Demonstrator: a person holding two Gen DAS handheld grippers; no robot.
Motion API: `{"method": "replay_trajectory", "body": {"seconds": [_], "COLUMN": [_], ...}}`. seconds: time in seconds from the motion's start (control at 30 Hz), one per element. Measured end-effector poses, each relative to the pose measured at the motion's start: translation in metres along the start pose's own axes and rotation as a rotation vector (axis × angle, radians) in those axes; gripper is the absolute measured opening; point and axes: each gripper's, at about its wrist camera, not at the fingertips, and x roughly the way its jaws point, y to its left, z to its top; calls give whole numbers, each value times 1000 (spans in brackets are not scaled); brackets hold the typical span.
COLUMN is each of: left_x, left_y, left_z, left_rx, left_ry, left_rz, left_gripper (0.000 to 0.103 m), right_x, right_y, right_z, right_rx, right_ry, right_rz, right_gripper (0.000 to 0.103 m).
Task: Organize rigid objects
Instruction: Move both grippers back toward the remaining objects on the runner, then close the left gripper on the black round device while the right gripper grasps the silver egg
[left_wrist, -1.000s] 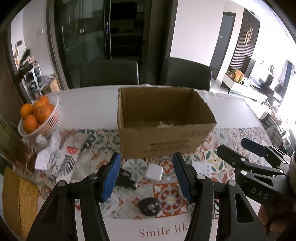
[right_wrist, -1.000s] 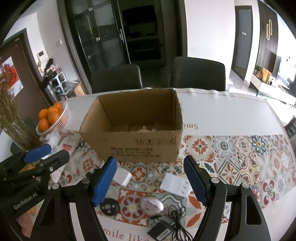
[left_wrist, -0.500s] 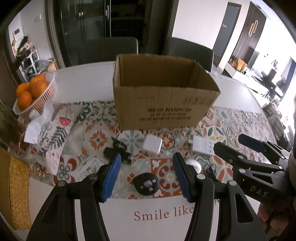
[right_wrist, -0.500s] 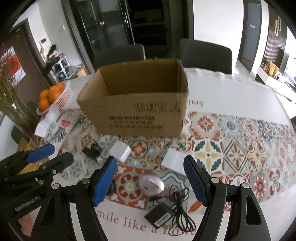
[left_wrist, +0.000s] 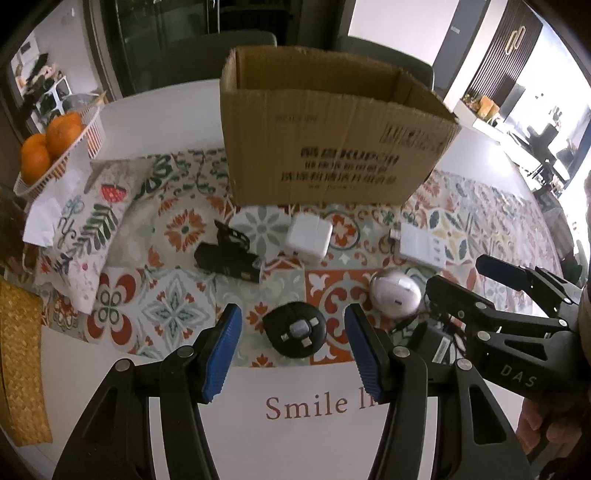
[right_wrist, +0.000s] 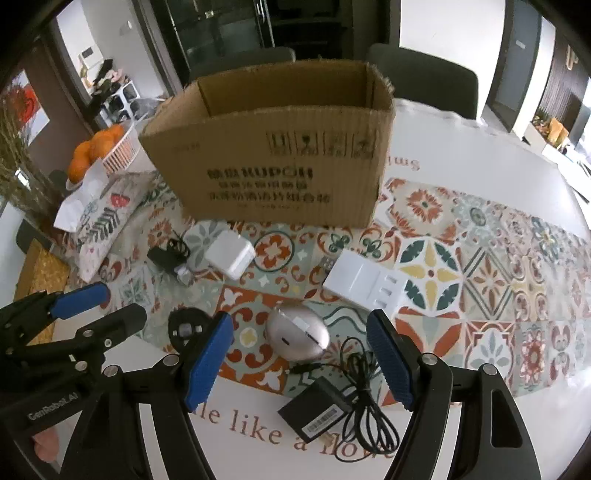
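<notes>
Both grippers hang over the near edge of the patterned tablecloth (right_wrist: 480, 236), and neither has anything in it. The left gripper (left_wrist: 293, 341) has its blue pads apart with the round black puck (left_wrist: 294, 334) framed between them but not touched; it looks lined up as that hand's pick. The right gripper (right_wrist: 299, 356) also stands apart and empty, with the silver egg-shaped mouse (right_wrist: 297, 334) framed in the gap, pads clear of it.

Everything takes its bearings from the cardboard box (right_wrist: 273, 162), open at the top and standing at the far side of the cloth, the likely home for all this clutter. Just in front of the box lies the white square charger (right_wrist: 229, 256). To the charger's left sits a small black adapter (left_wrist: 226, 258) with its lead bunched on it. In front of the box's right corner is the flat white multi-port hub (right_wrist: 364, 282). Nearest the person, well in front of the box, a black power brick (right_wrist: 316, 413) lies with its tangled cable (right_wrist: 364, 398) sprawling beside the mouse; that cable could snag the right pad as it comes down.

Left of the box there's a printed cushion (left_wrist: 92, 236) and a white basket of oranges (left_wrist: 55, 144), well clear of the work. The box's near wall is tall, so anything lifted must go up and over it.
</notes>
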Motion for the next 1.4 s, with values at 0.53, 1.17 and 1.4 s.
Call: {"method": "replay_trajectory", "body": {"seconds": [0.53,1.17,1.4], "left_x": [39,76,89], "left_y": [-4,-5,-1], "left_z": [-21,-7,-5], "left_rx": [53,11,-6], "left_ry": [94,171,220], "left_rz": [0,-41,-46], "left_gripper": [57,57,57], "right_x": [41,87,103], "right_y": [-1,1,6], "right_z": [-22,-14,-10], "right_rx": [-56,-128,-132], "right_ry": [125,200,222], "right_rz": [5,79,87], "right_gripper": [75,75,74]}}
